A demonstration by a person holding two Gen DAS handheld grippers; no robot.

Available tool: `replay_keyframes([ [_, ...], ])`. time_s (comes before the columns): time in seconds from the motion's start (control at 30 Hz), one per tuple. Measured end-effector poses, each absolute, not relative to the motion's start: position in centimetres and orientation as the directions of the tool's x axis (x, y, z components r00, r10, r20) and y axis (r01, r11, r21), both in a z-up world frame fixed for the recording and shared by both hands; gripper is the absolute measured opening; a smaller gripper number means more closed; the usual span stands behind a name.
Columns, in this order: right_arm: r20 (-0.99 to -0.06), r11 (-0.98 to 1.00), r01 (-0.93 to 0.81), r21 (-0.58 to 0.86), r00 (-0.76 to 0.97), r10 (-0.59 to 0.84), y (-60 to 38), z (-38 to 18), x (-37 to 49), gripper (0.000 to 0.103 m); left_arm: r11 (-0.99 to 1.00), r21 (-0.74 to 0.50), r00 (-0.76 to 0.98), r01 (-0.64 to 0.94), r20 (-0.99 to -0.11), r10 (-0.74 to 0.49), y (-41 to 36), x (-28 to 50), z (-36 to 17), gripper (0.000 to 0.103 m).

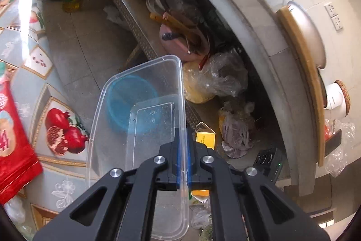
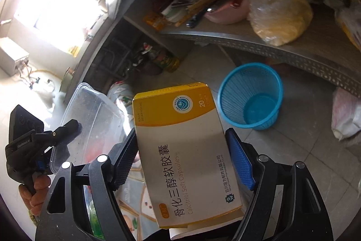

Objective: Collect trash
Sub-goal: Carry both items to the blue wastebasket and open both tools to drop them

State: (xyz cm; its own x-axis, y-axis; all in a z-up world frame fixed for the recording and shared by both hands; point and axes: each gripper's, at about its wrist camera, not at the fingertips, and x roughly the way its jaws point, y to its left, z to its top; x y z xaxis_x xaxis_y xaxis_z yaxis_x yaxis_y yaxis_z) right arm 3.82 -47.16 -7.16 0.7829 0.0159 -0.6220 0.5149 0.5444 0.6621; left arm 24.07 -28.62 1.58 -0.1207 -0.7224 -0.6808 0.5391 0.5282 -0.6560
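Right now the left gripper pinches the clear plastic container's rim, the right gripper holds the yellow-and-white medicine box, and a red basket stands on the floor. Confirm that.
One detail is wrong: the basket is blue, not red, as the right wrist view shows. The rest holds: the left gripper pinches the clear plastic container by its rim, and the right gripper holds the medicine box.

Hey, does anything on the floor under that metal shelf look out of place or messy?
Yes. A crumpled white wad lies loose on the floor tiles beside the shelf edge, outside the blue basket, which looks empty.
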Motion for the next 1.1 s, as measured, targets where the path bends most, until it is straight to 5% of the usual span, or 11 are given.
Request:
replay_keyframes([
  [0.5, -0.722, 0.371, 0.689, 0.623, 0.689, -0.066, -55.9, -18.0, 8.8, 0.074, 0.635, -0.568, -0.161, 0.524, -0.797, -0.582, -44.7, 29.7, -8.9, 0.005],
  [0.53, -0.726, 0.375, 0.699, 0.609, 0.682, -0.093, -56.5, -18.3, 9.6, 0.077, 0.631, -0.564, -0.15, 0.532, -0.797, -0.586, -45.7, 30.0, -9.1, 0.009],
  [0.6, -0.74, 0.383, 0.728, 0.568, 0.656, -0.148, -57.5, -19.3, 10.8, 0.083, 0.652, -0.53, -0.097, 0.542, -0.811, -0.577, -47.0, 30.6, -9.4, 0.044],
  [0.67, -0.754, 0.388, 0.751, 0.534, 0.631, -0.182, -58.1, -20.4, 11.5, 0.083, 0.669, -0.506, -0.04, 0.545, -0.812, -0.582, -46.9, 30.7, -9.1, 0.057],
  [1.1, -0.751, 0.433, 0.757, 0.49, 0.619, -0.23, -53.5, -20.5, 6.0, 0.083, 0.627, -0.466, 0.009, 0.624, -0.798, -0.603, -39.7, 28.2, -4.7, 0.061],
])
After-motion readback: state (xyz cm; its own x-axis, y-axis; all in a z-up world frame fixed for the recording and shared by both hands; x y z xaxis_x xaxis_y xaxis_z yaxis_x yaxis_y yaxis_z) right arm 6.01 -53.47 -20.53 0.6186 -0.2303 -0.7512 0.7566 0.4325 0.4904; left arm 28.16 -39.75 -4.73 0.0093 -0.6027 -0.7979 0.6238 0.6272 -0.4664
